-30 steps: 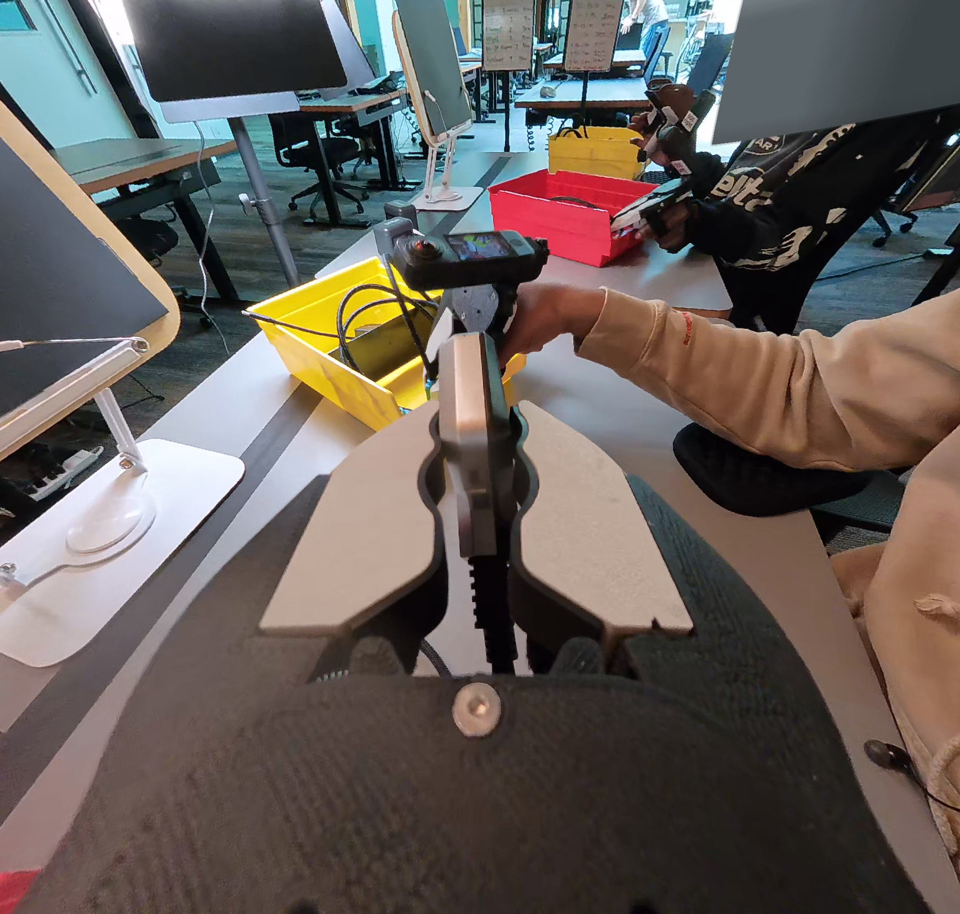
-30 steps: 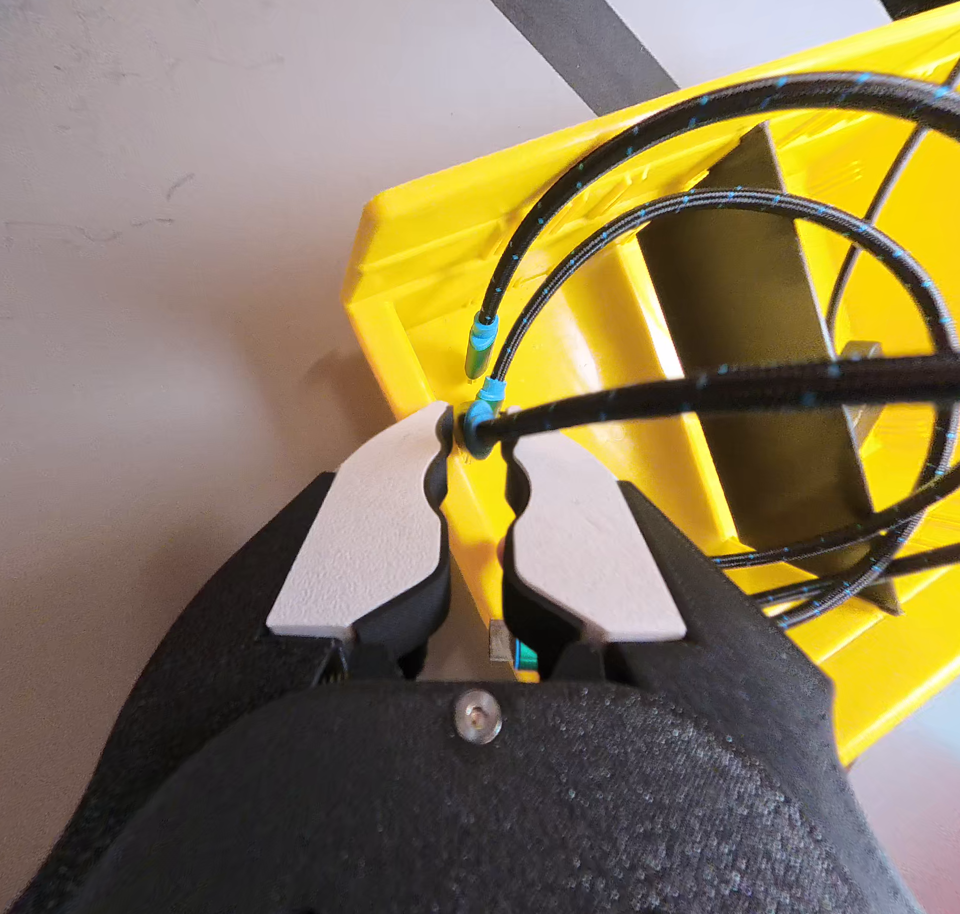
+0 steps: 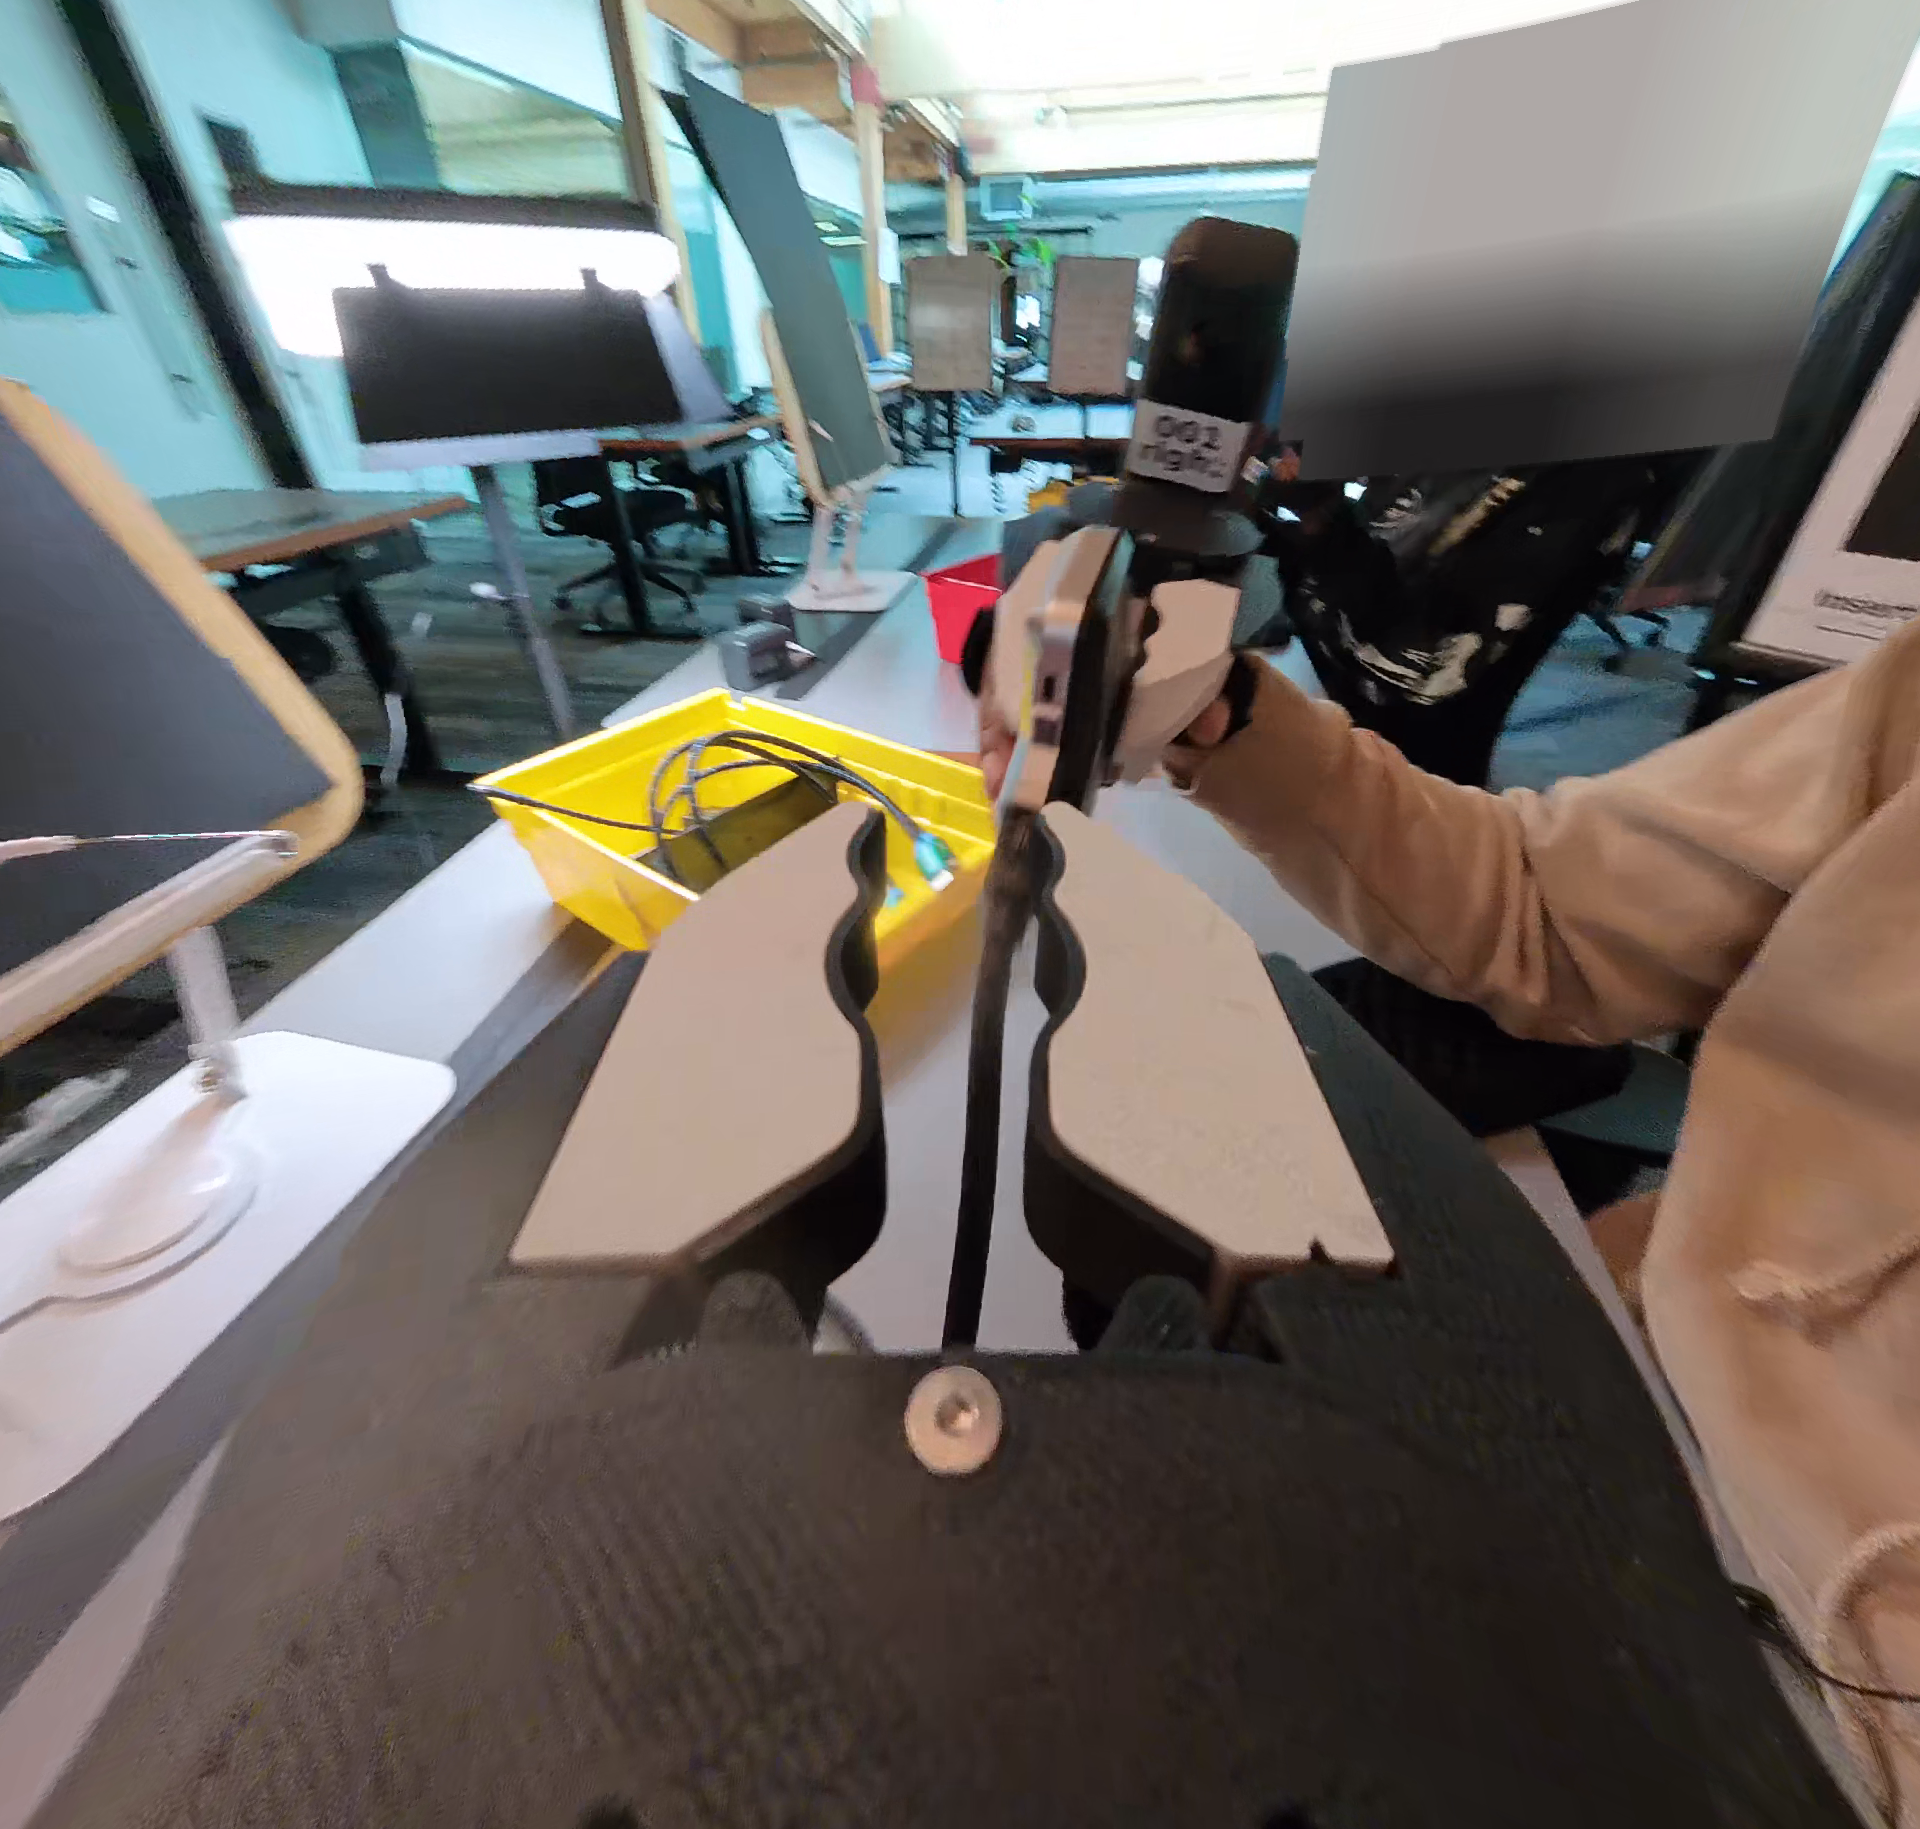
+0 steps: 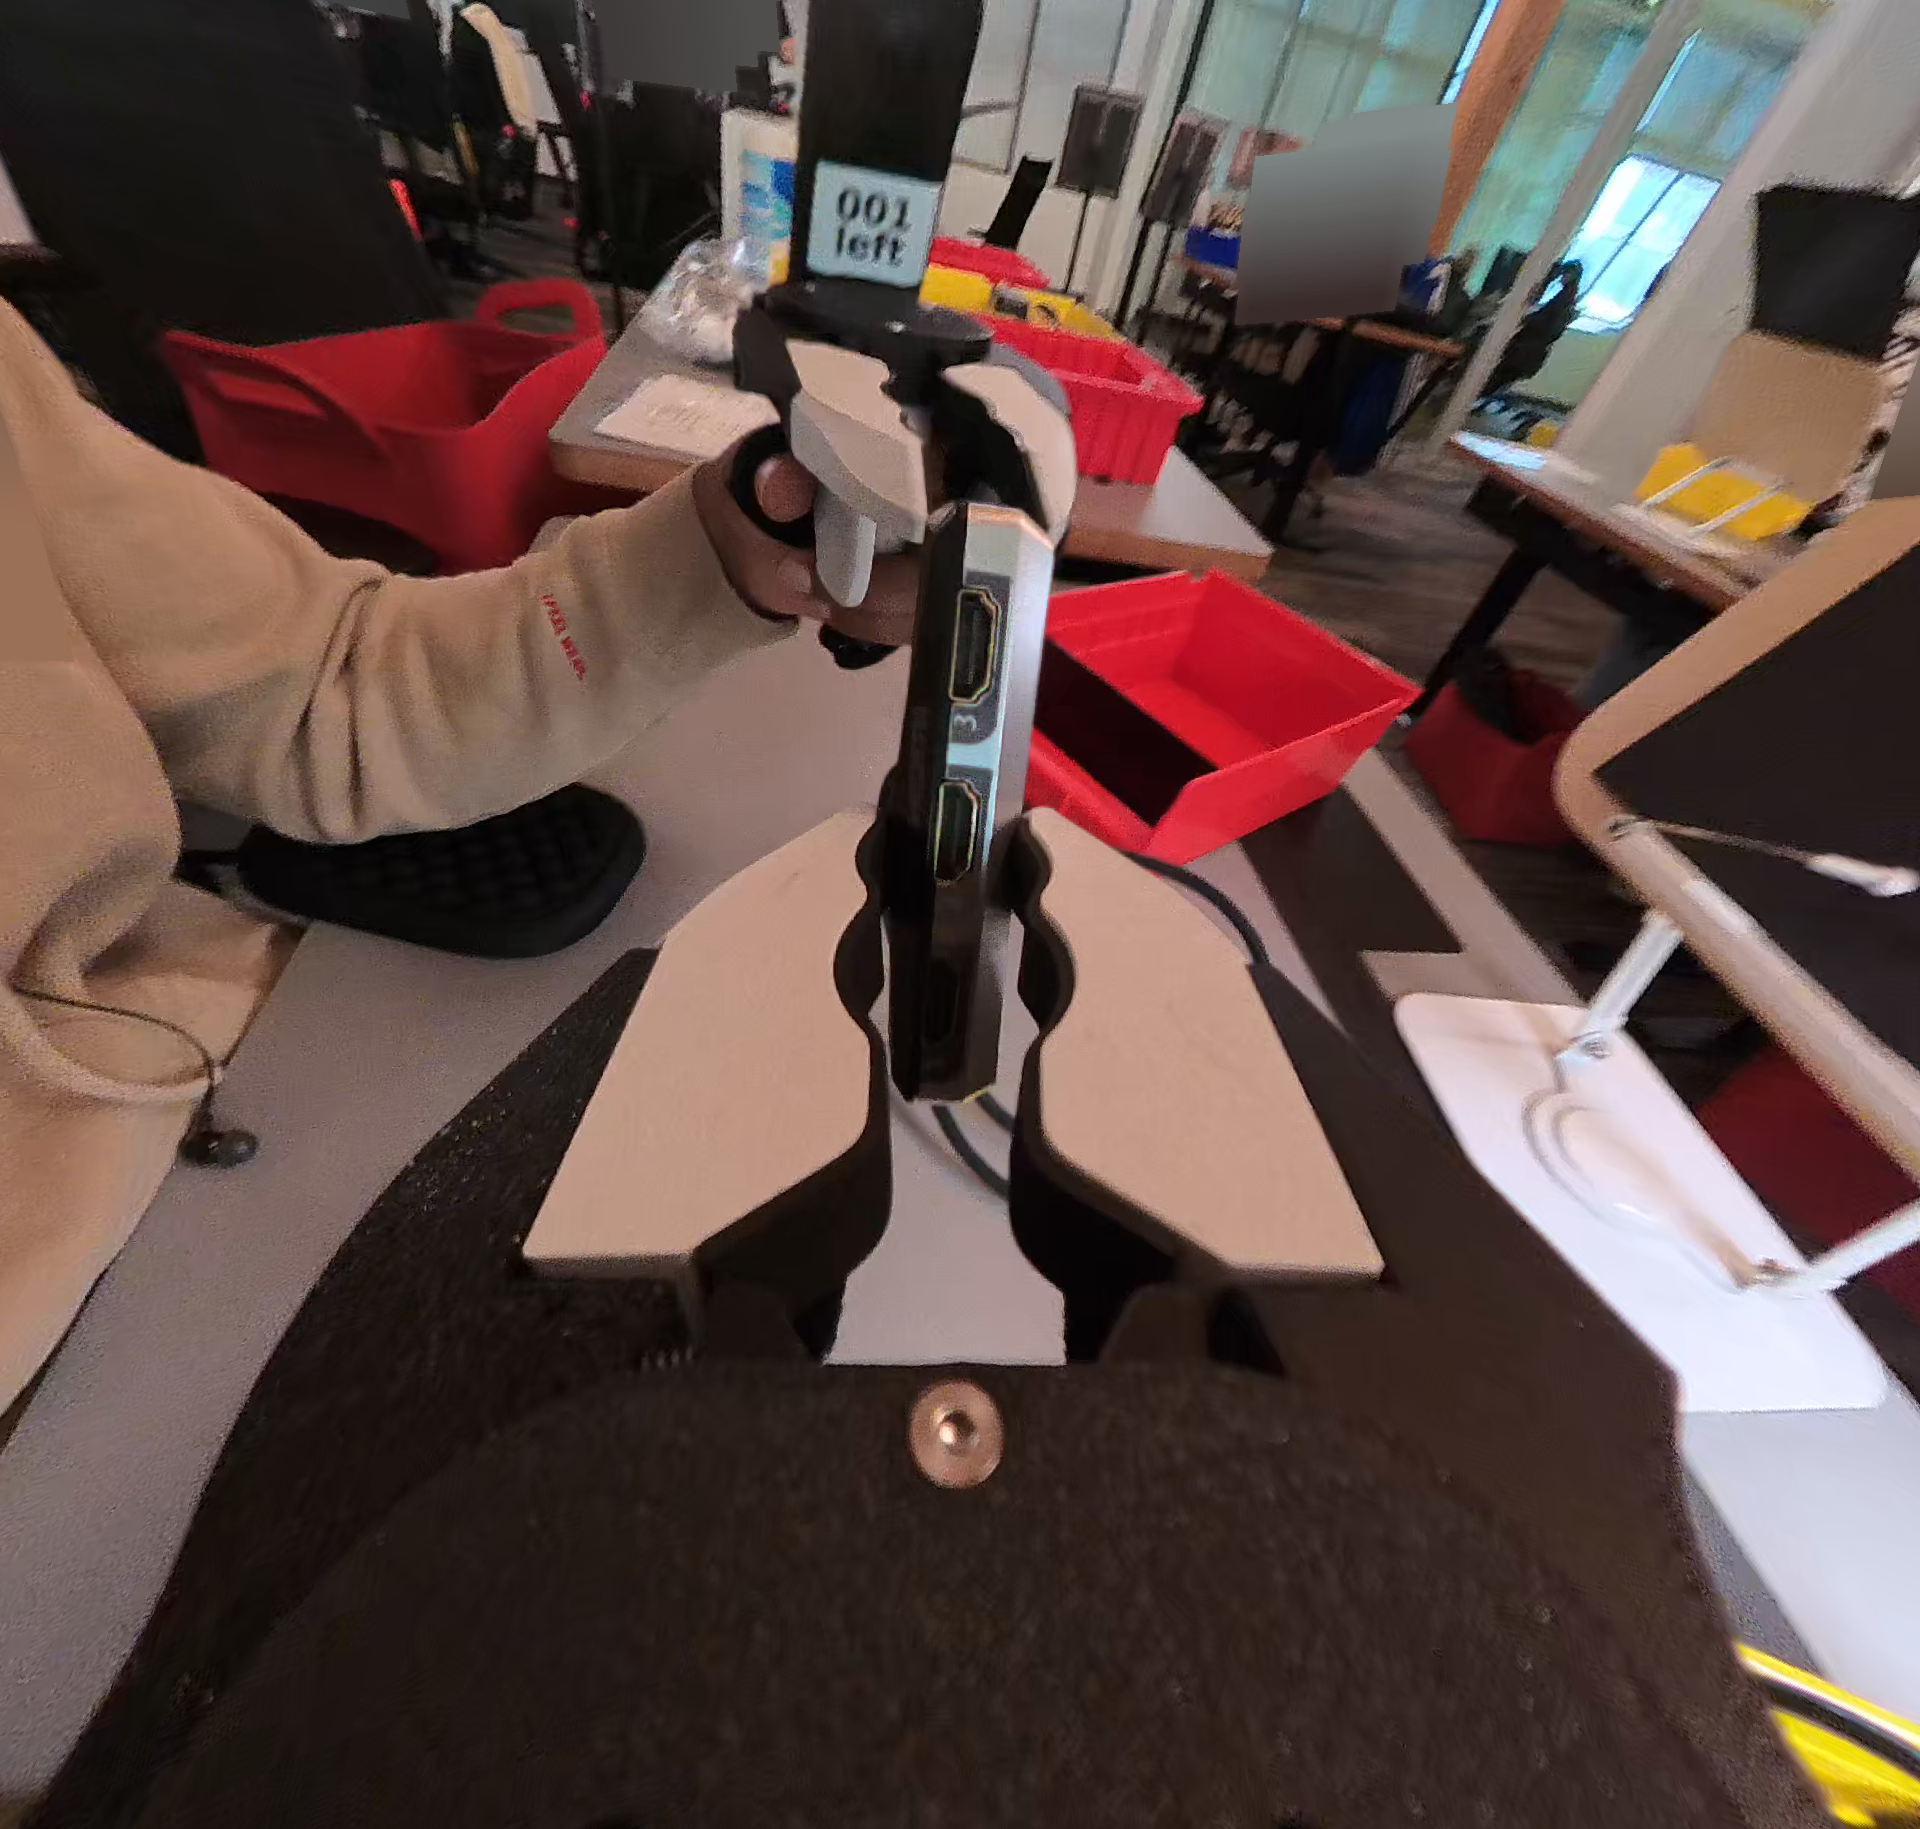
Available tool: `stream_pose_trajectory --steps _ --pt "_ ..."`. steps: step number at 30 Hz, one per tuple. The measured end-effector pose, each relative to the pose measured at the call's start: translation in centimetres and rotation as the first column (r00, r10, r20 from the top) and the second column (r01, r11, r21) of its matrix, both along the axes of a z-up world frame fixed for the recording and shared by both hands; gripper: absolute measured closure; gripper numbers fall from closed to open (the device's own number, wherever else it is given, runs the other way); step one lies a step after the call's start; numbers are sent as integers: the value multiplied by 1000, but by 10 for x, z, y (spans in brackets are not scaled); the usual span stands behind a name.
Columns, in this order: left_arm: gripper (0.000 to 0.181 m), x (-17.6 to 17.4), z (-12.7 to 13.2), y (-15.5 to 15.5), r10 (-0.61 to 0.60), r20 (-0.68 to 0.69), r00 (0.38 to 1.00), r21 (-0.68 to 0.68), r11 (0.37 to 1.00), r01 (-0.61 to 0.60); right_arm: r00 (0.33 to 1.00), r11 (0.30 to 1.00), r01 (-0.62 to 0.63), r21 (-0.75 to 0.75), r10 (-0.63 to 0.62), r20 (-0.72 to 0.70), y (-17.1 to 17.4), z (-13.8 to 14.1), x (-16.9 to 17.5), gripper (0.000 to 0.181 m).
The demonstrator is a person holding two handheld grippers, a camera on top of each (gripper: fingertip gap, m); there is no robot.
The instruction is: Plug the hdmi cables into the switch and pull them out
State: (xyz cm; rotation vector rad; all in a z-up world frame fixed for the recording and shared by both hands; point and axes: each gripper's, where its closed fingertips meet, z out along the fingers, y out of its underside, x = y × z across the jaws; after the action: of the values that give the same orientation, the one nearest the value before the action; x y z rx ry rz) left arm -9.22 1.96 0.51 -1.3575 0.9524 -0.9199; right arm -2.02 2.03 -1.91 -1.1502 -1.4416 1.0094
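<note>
While the right gripper (image 4: pixel 940 834) pinches the HDMI switch (image 4: pixel 971 636) edge-on at centre frame of its own view, the thin grey-and-black box stands upright with its ports facing the camera. Its far end reaches up between the fingers of the left gripper (image 3: pixel 961 829), which are spread apart and clamp nothing. In the left wrist view a black cord (image 3: pixel 982 1104) hangs from the switch through that gap, close to the right-hand finger (image 3: pixel 1164 1052); contact cannot be judged. Left of centre there, a yellow bin (image 3: pixel 582 844) on the grey table (image 3: pixel 436 958) holds the coiled HDMI cables (image 3: pixel 748 771), their blue-green plugs (image 3: pixel 925 860) lying loose by its near wall. A red bin (image 4: pixel 1247 771) sits right of centre in the right wrist view.
</note>
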Motion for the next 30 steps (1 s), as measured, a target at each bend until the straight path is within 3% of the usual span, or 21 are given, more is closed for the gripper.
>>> stream_pose_trajectory --steps 4,8,11,15,17,19,20,21,22,24,26,30 --pt "155 -23 10 7 86 35 996 28 996 -87 996 992 86 96 -85 -13 15 38 8 160" --pt "154 -22 -1 11 102 -29 994 13 995 -102 983 962 181 202 -179 -27 34 87 9 160" --pt "147 -18 -31 19 80 -136 988 -76 993 -91 973 952 229 203 -220 -63 42 117 12 160" --pt "130 -11 -97 50 75 -258 963 -276 950 -148 970 953 234 194 -215 -117 35 136 19 159" --pt "116 10 -123 71 103 -198 975 -362 916 -170 965 953 242 183 -216 -151 30 137 21 159" --pt "105 29 -144 98 228 -122 966 -398 881 -258 966 964 216 154 -188 -180 23 136 20 160" --pt "110 38 -150 102 247 -79 966 -420 870 -256 967 970 200 140 -171 -191 18 135 20 160" --pt "127 47 -151 98 214 -37 976 -446 871 -208 966 973 190 132 -162 -200 14 134 19 160" --pt "156 53 -147 91 156 -4 988 -451 881 -141 964 973 191 128 -161 -214 11 134 20 160" --pt "173 46 -141 88 151 -44 988 -407 900 -156 958 973 197 121 -165 -234 7 131 28 160" --pt "173 33 -138 87 165 -144 976 -324 924 -204 958 976 202 82 -180 -222 8 120 40 159" --pt "173 15 -121 80 176 -235 956 -193 956 -223 953 966 254 -44 -258 -156 29 71 65 159"
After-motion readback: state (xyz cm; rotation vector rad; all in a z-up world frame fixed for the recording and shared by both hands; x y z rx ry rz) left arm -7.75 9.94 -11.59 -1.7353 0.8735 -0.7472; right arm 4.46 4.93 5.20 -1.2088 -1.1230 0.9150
